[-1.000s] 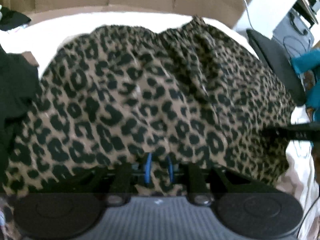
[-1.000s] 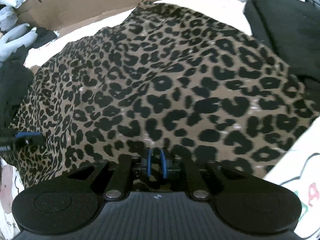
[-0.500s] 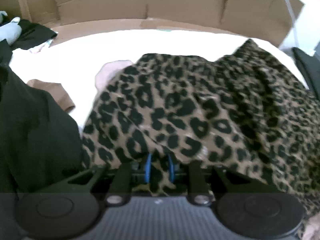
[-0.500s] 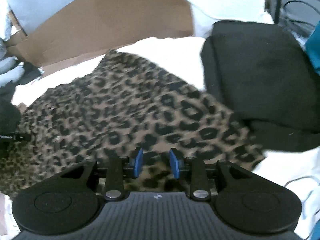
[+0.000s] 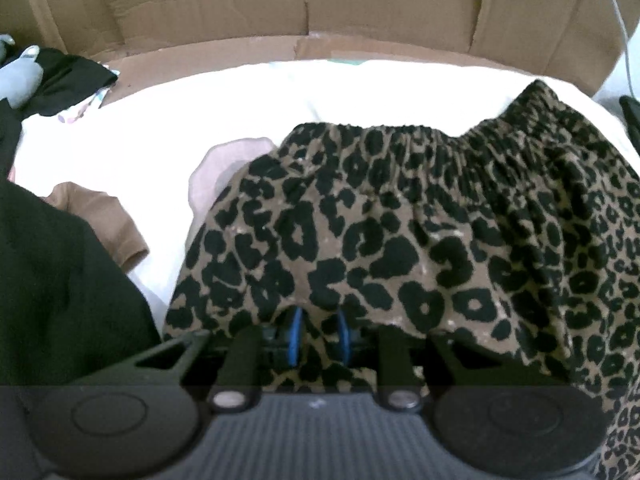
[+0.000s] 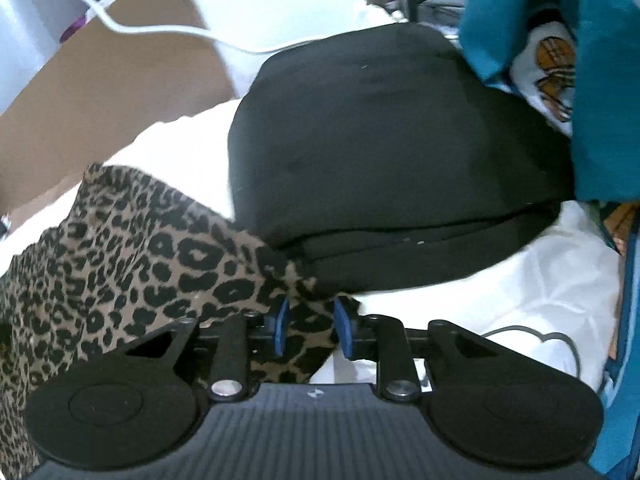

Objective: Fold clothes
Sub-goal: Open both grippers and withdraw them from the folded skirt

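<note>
A leopard-print garment (image 5: 400, 232) with an elastic waistband lies on the white sheet (image 5: 200, 112), folded over toward me. My left gripper (image 5: 319, 336) is shut on its near edge, and cloth drapes over the blue pads (image 5: 296, 332). In the right wrist view the same leopard-print garment (image 6: 132, 256) spreads to the left. My right gripper (image 6: 310, 324) stands open over its right corner, with loose fabric lying between the fingers, close to a folded black garment (image 6: 384, 168).
Cardboard walls (image 5: 304, 0) rise behind the sheet. A dark green garment (image 5: 60, 288) and a brown piece (image 5: 104, 216) lie at the left. Teal clothing (image 6: 600, 80) hangs at the right, and a white cable (image 6: 160, 28) runs behind the black garment.
Both grippers carried the leopard garment's near edge forward, folding it toward the waistband. The right gripper's fingers spread apart and let go of the fabric. The left stayed shut on it.
</note>
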